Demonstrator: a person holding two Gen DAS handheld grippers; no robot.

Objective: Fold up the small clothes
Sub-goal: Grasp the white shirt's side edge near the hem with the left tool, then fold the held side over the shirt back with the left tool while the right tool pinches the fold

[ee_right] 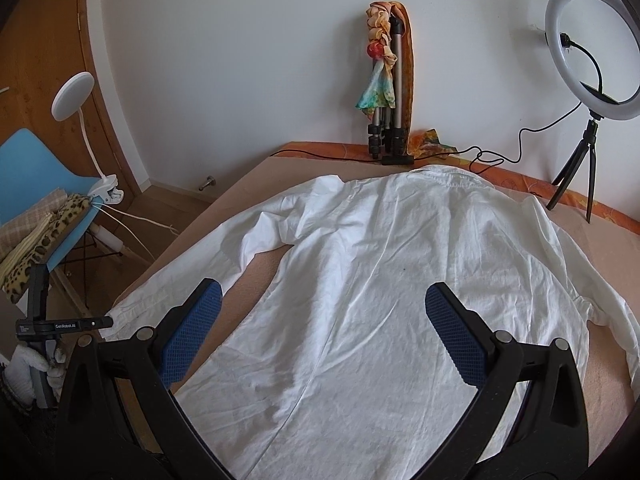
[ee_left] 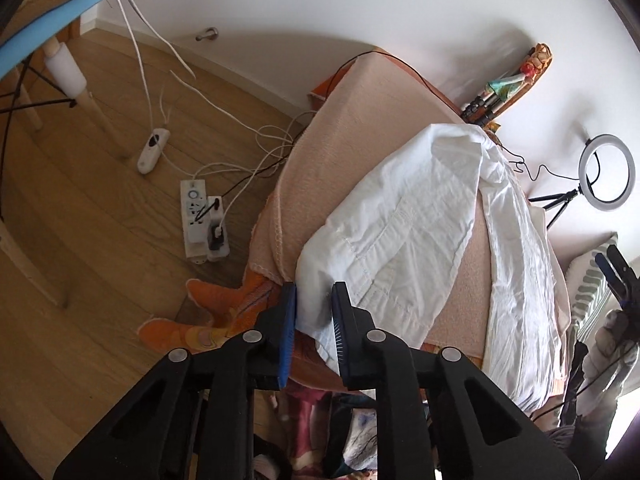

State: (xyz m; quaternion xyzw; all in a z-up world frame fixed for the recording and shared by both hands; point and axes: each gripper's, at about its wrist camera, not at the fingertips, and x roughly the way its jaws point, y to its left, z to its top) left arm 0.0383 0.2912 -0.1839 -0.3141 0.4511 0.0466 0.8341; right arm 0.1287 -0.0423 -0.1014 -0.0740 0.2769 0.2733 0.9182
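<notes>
A white long-sleeved shirt (ee_right: 380, 280) lies spread flat, back up, on a peach-covered table (ee_right: 256, 172), collar at the far side. Its left sleeve (ee_left: 400, 216) runs down to the table's near left corner. My left gripper (ee_left: 314, 300) is shut on the cuff of that sleeve (ee_left: 312, 304) at the table's corner. My right gripper (ee_right: 320, 320) is open wide and empty, held just above the lower back of the shirt. The left gripper also shows in the right wrist view (ee_right: 38, 320) at the far left.
A folded tripod (ee_right: 390, 120) draped with scarves leans on the wall behind the table. A ring light (ee_right: 592, 52) on a small tripod stands at the back right. A blue chair (ee_right: 36, 184) with a clip lamp is left. Power strips (ee_left: 198, 220) and cables lie on the floor.
</notes>
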